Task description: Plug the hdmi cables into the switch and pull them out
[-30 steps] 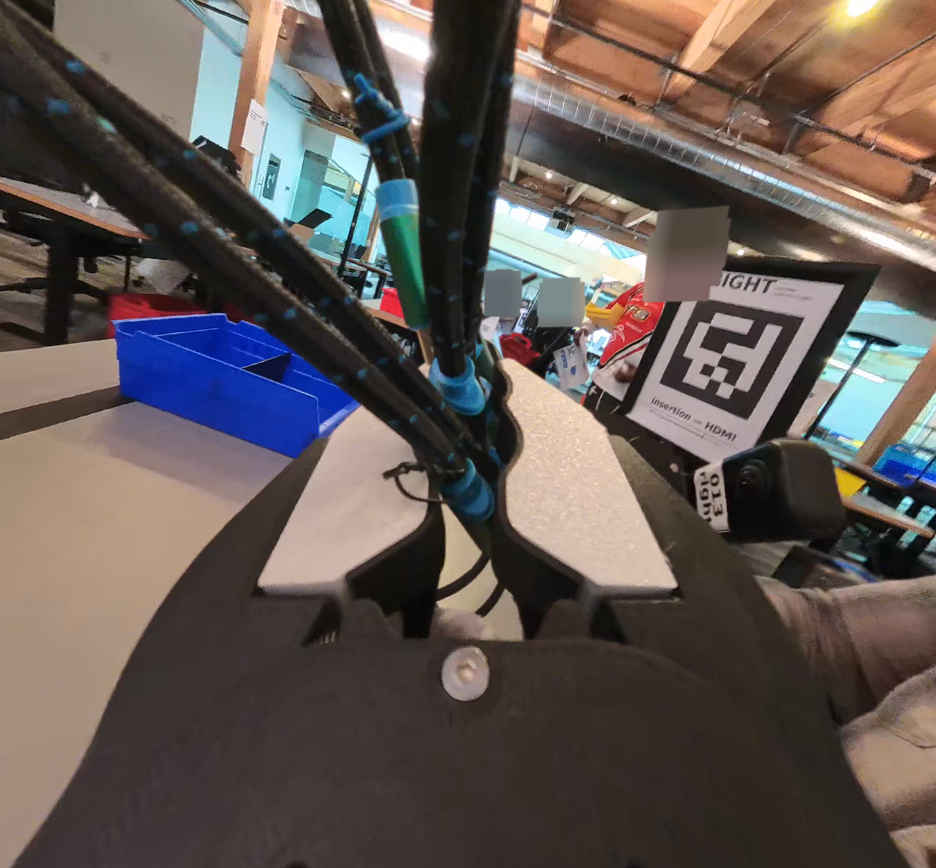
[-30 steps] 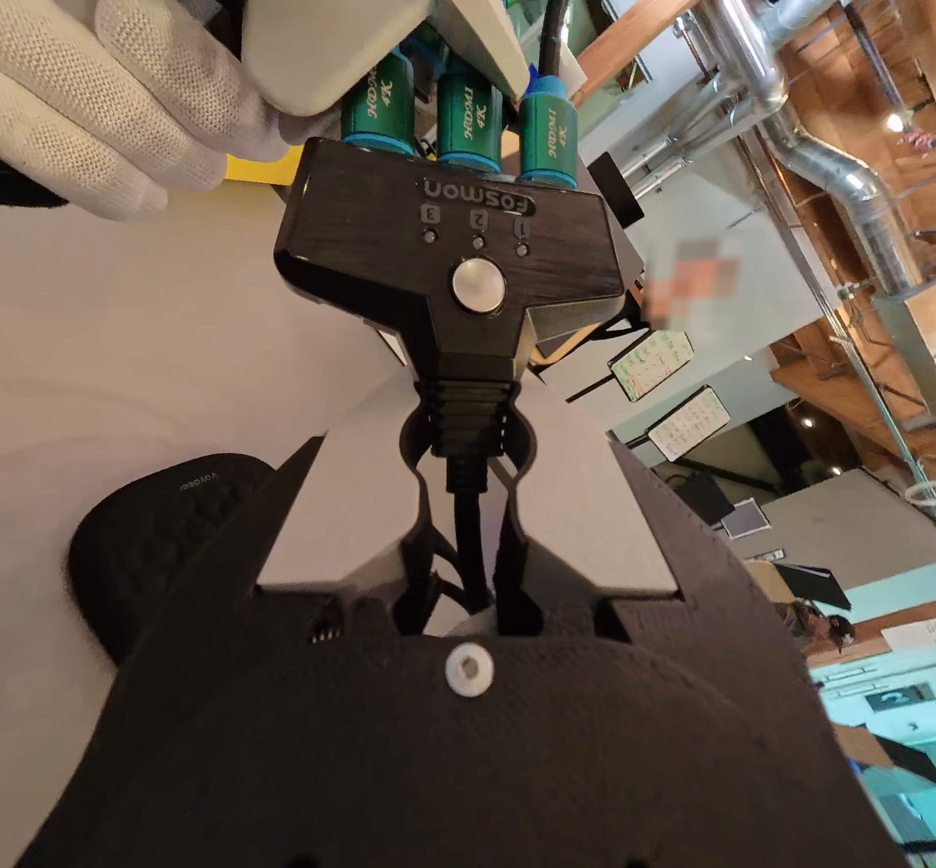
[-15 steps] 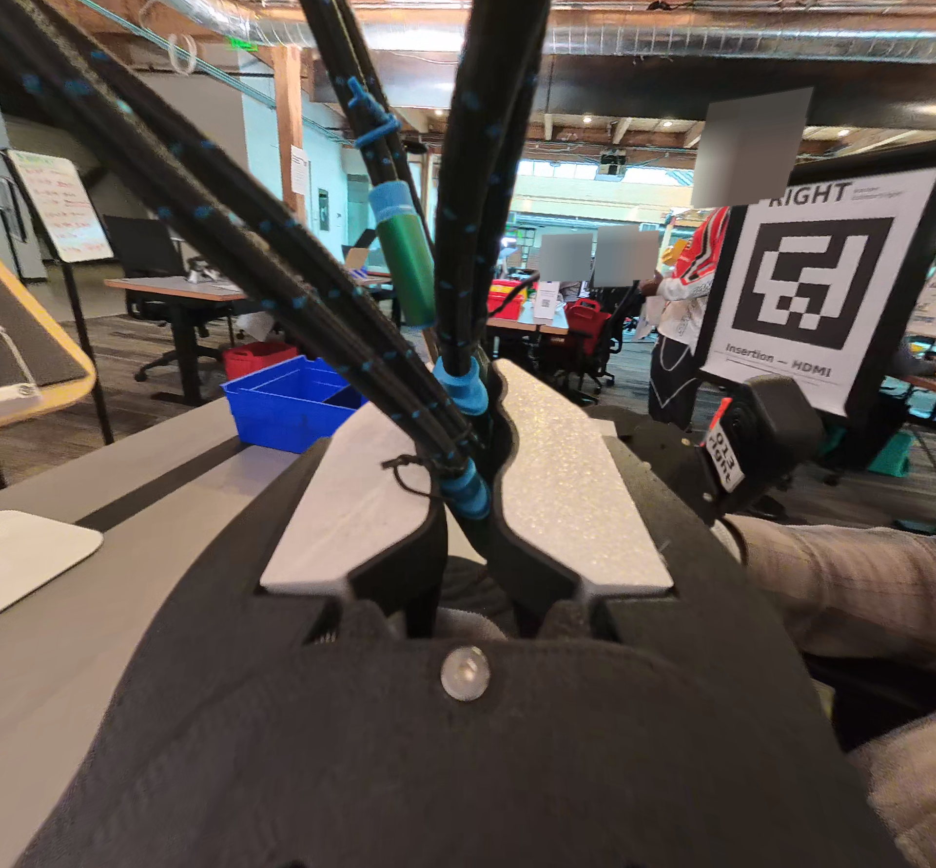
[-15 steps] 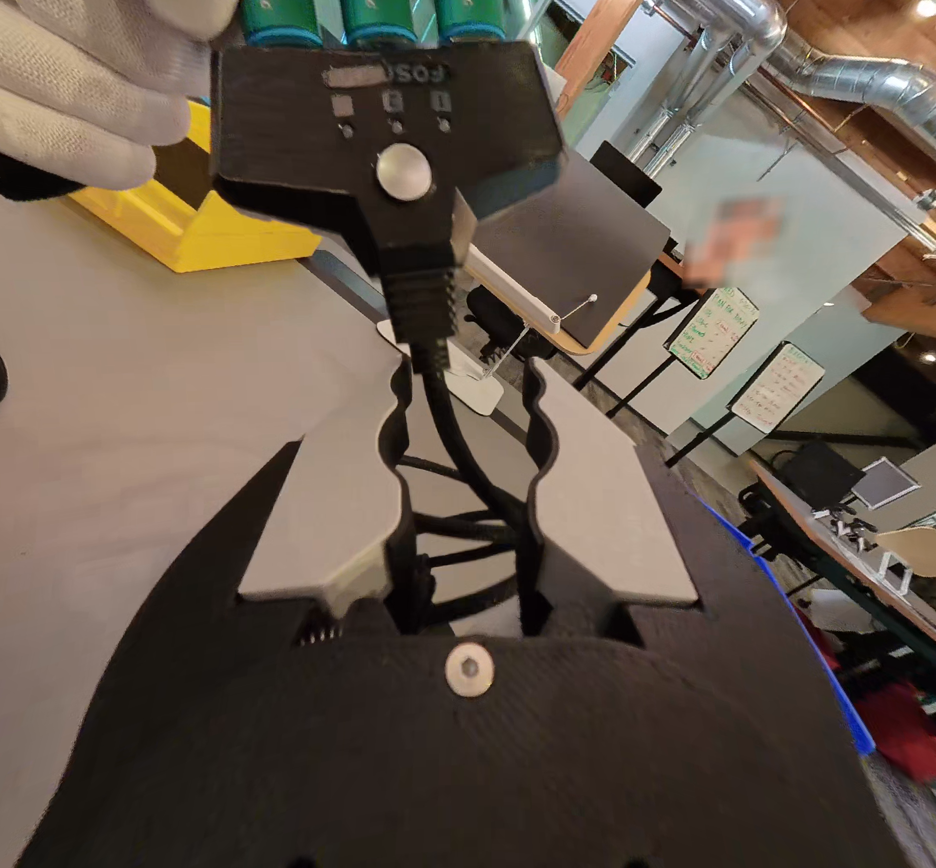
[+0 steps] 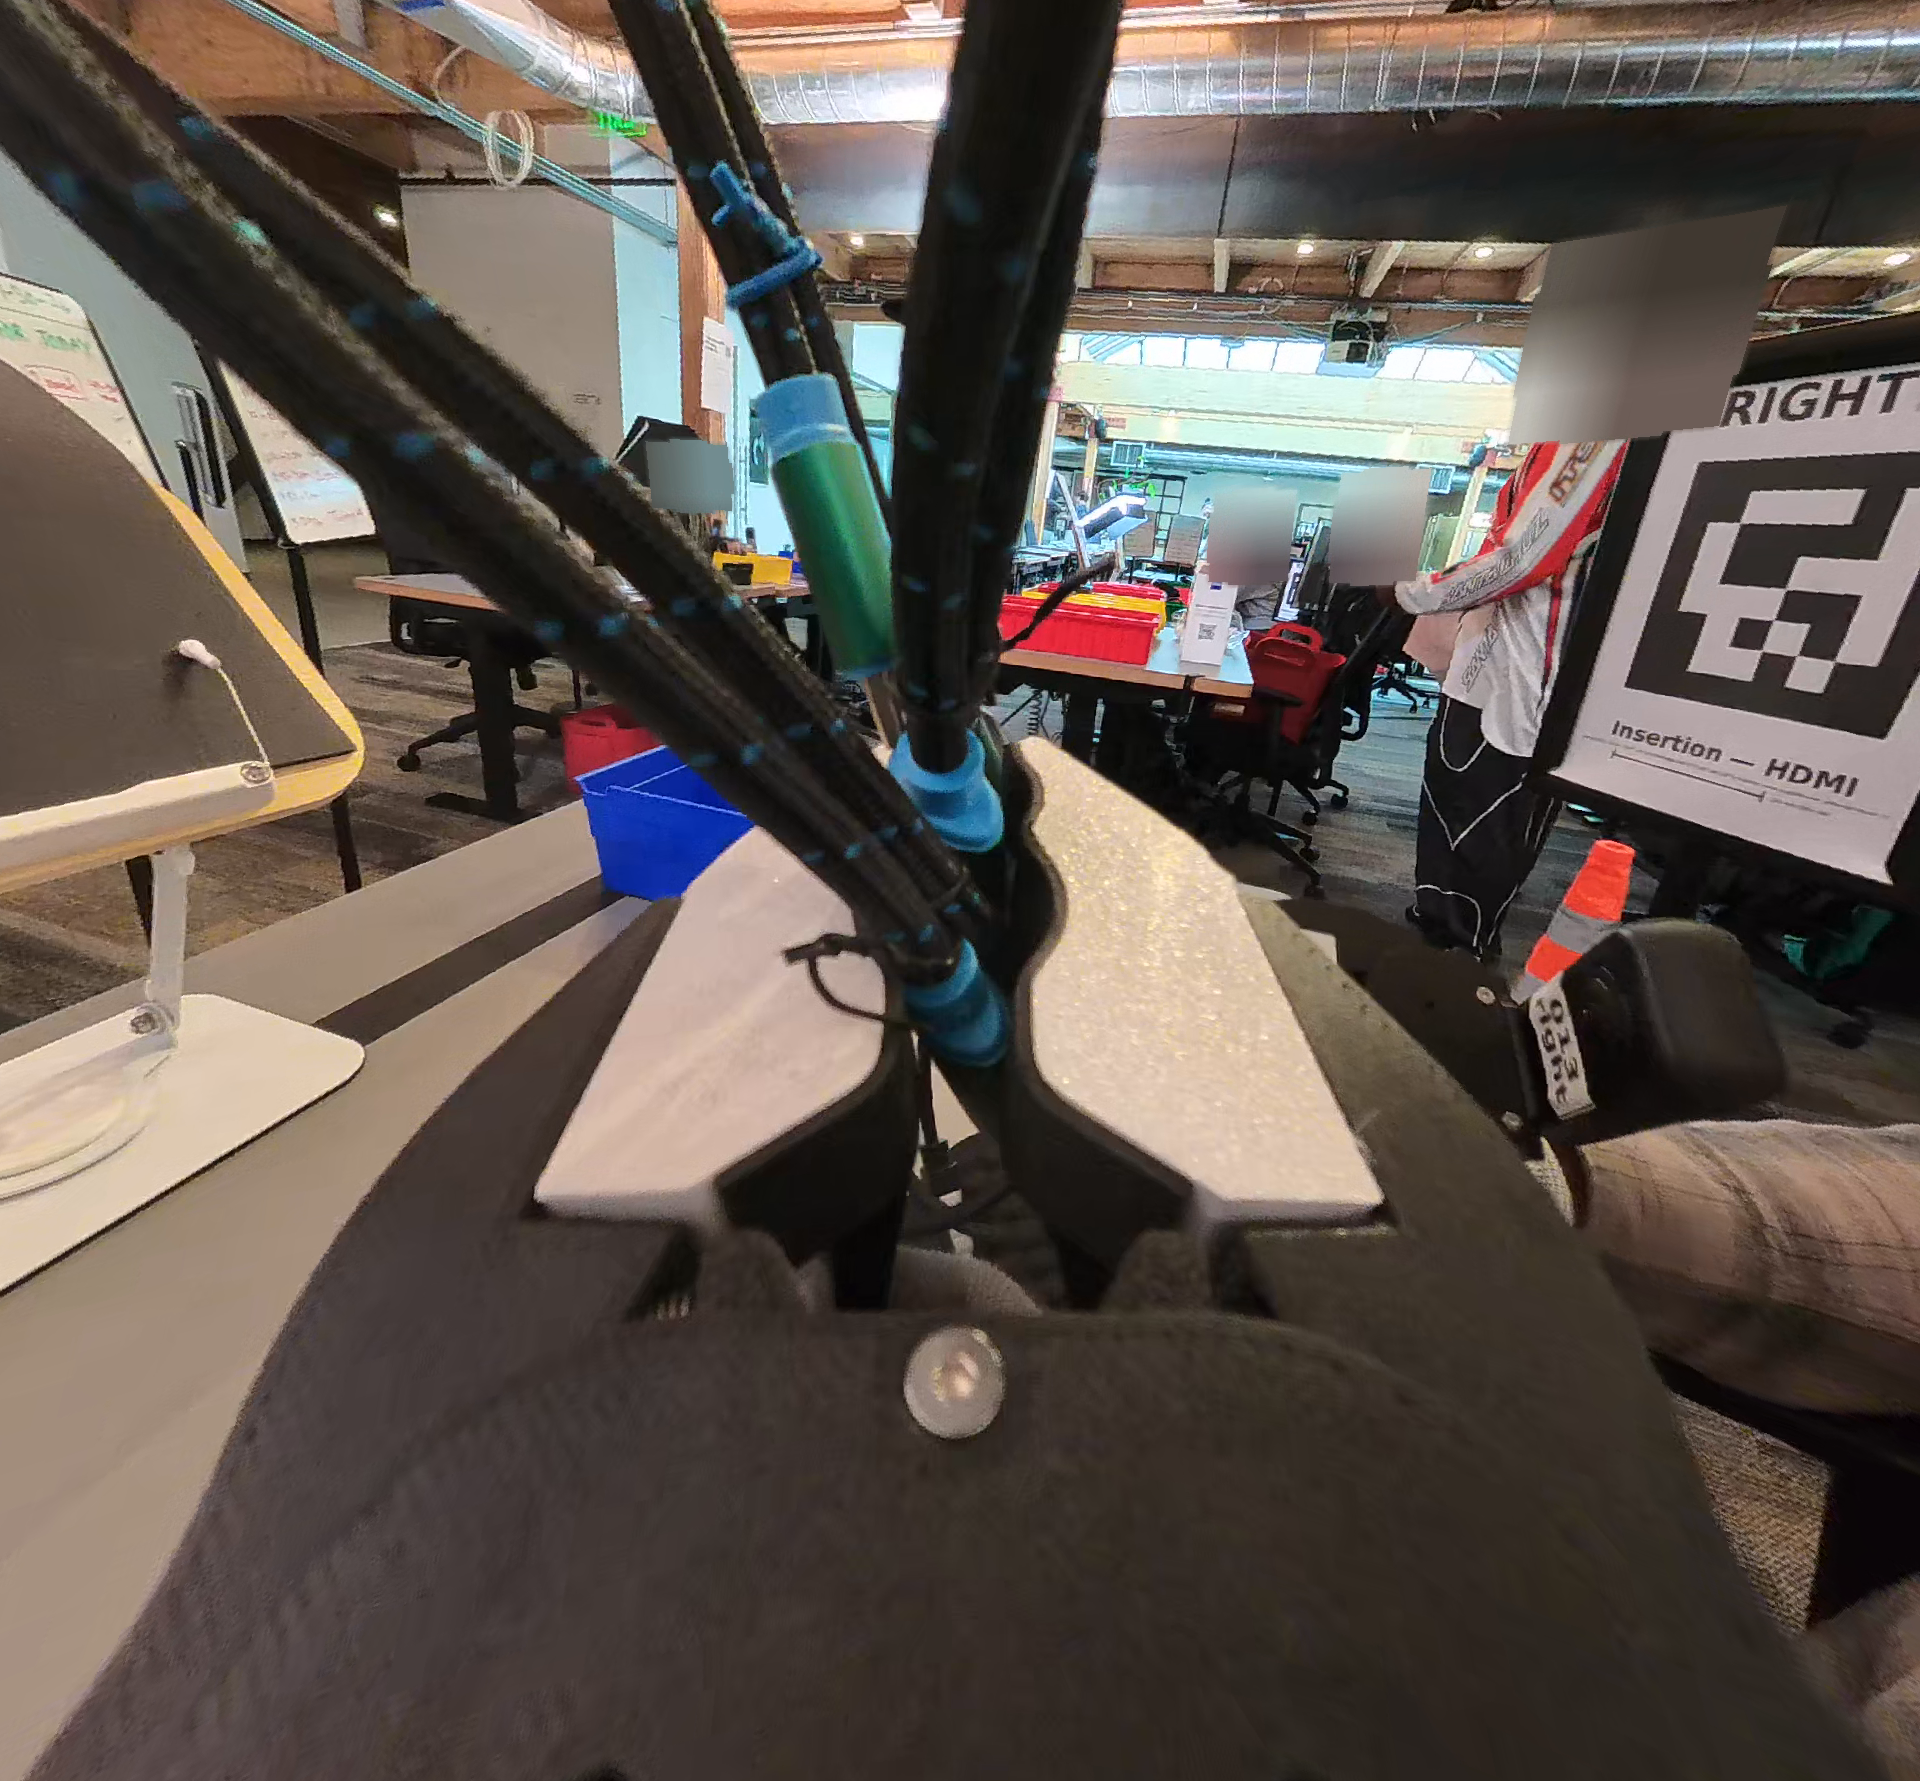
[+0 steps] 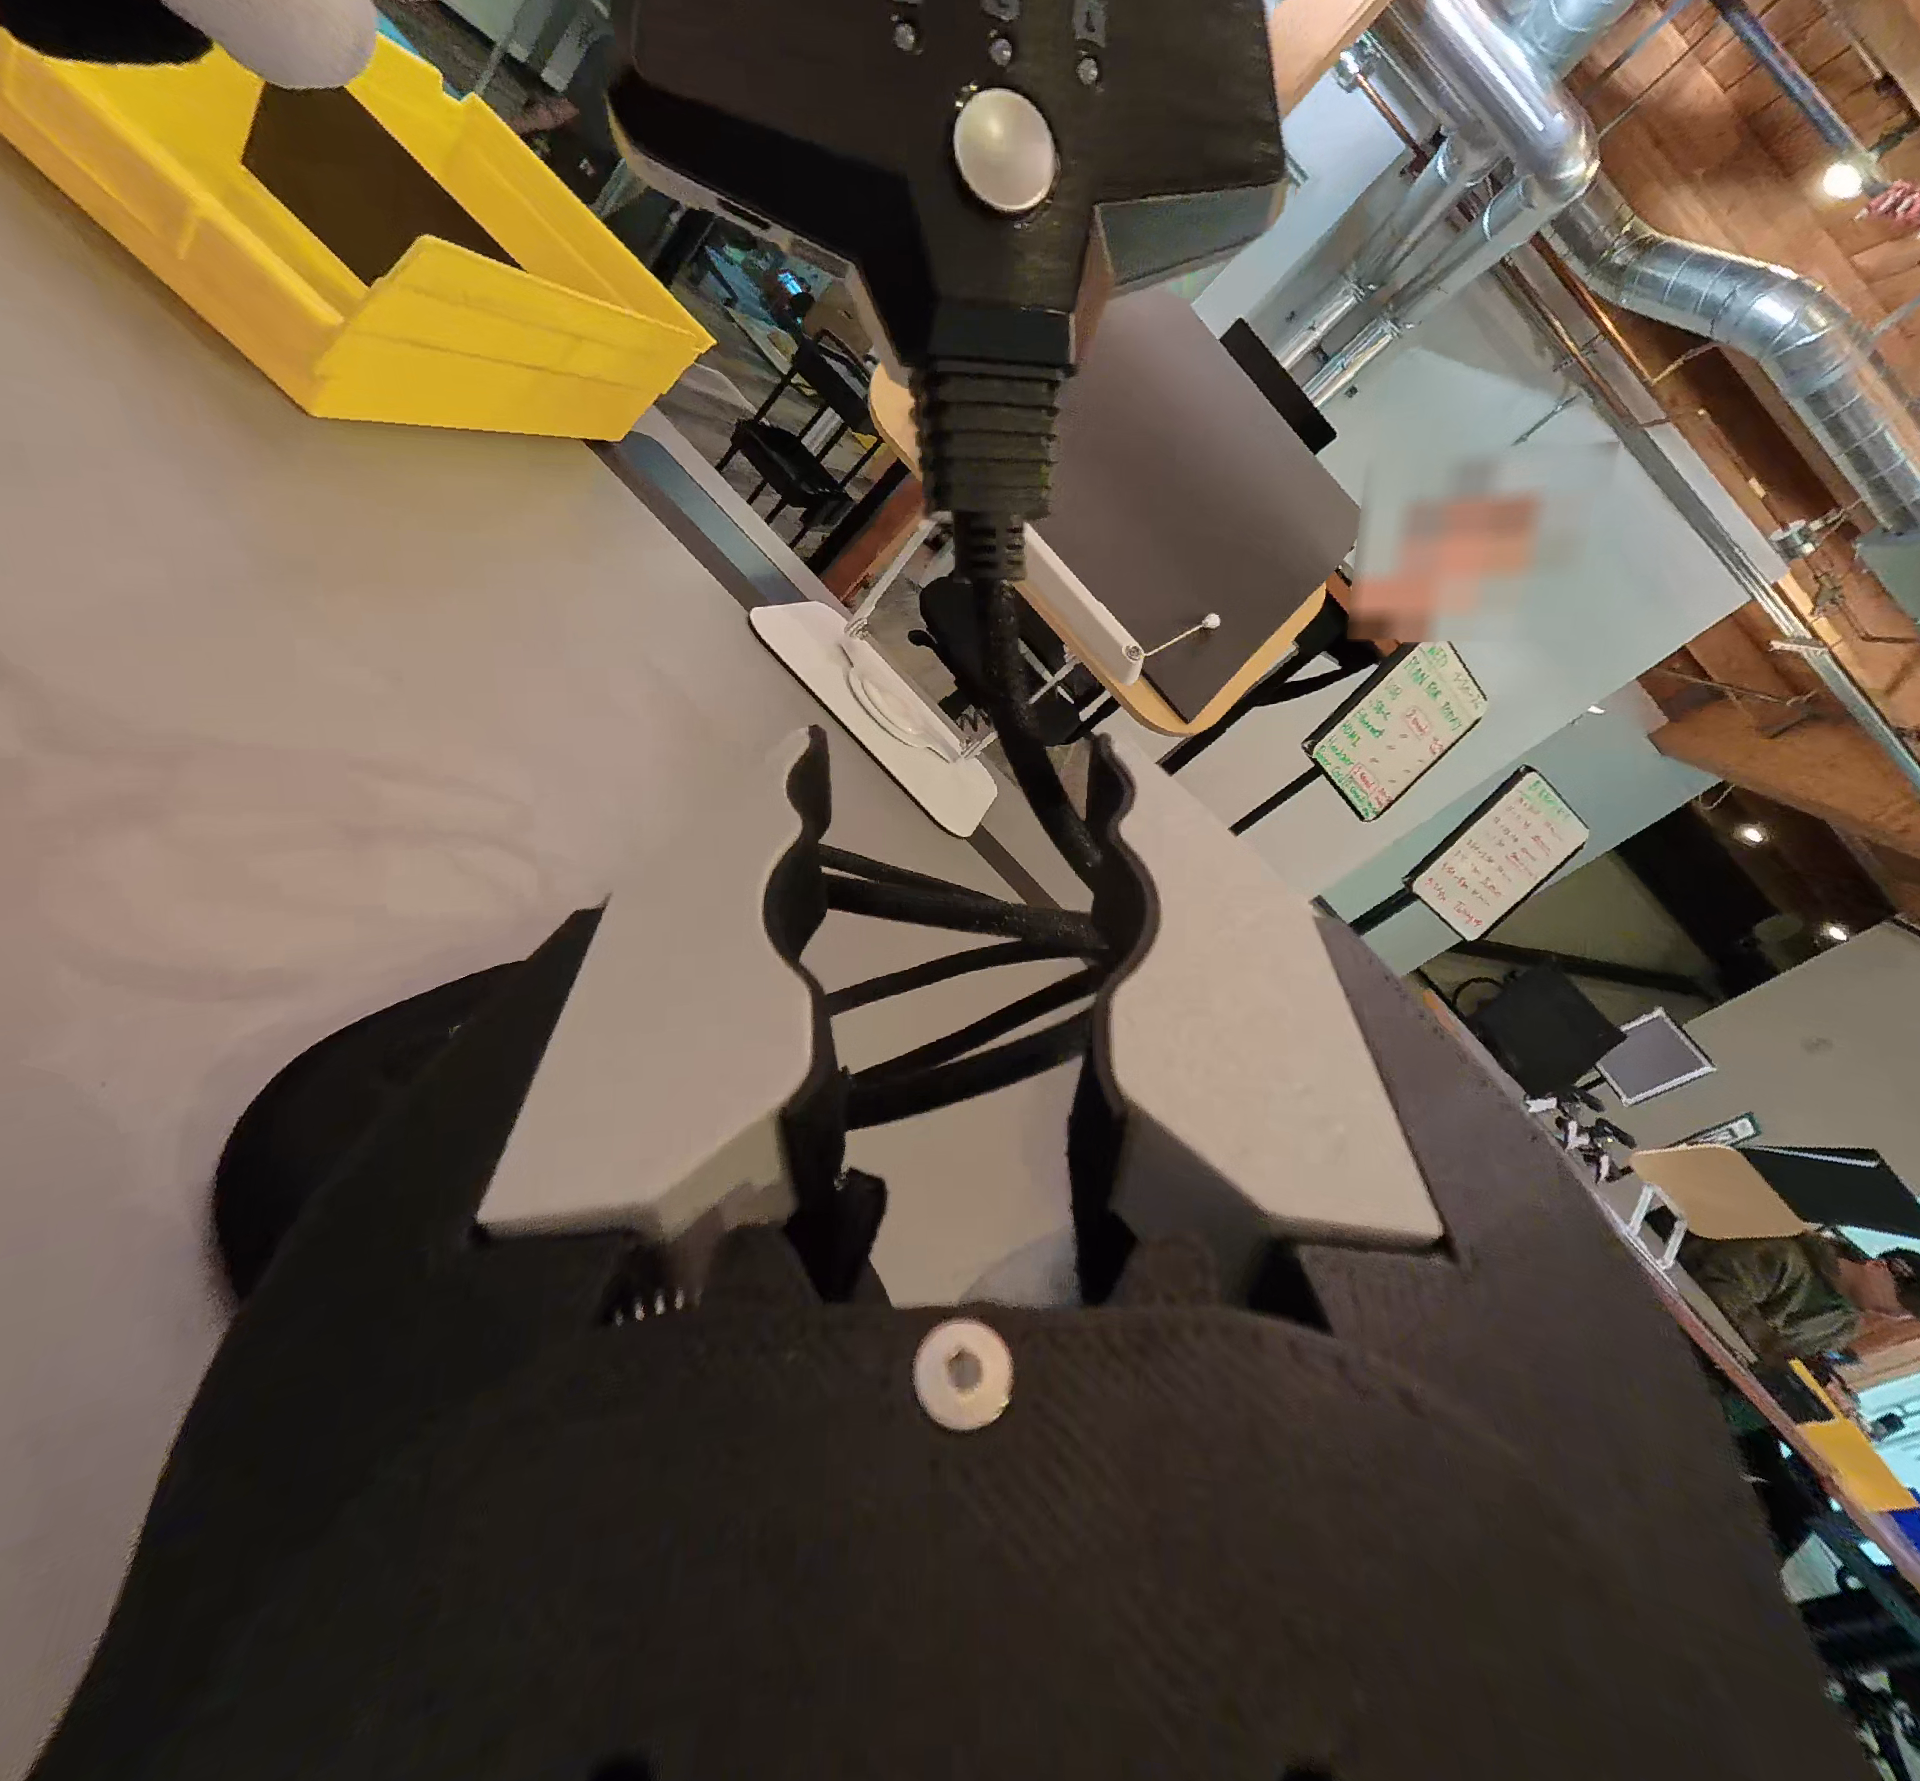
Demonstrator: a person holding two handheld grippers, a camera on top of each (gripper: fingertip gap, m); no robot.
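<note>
My left claw (image 5: pixel 961 910) is clenched on the hdmi cables (image 5: pixel 935 796) at centre frame, while my right claw (image 6: pixel 961 858) is released below the switch (image 6: pixel 935 69) at top centre, whose long axis runs straight up from its open jaws.

At the left edge of your left view a tablet stand (image 5: pixel 156 1087) rests on the grey table (image 5: pixel 125 1419), a blue bin (image 5: pixel 655 827) behind. Your right view shows a yellow bin (image 6: pixel 436 318) upper left.
</note>
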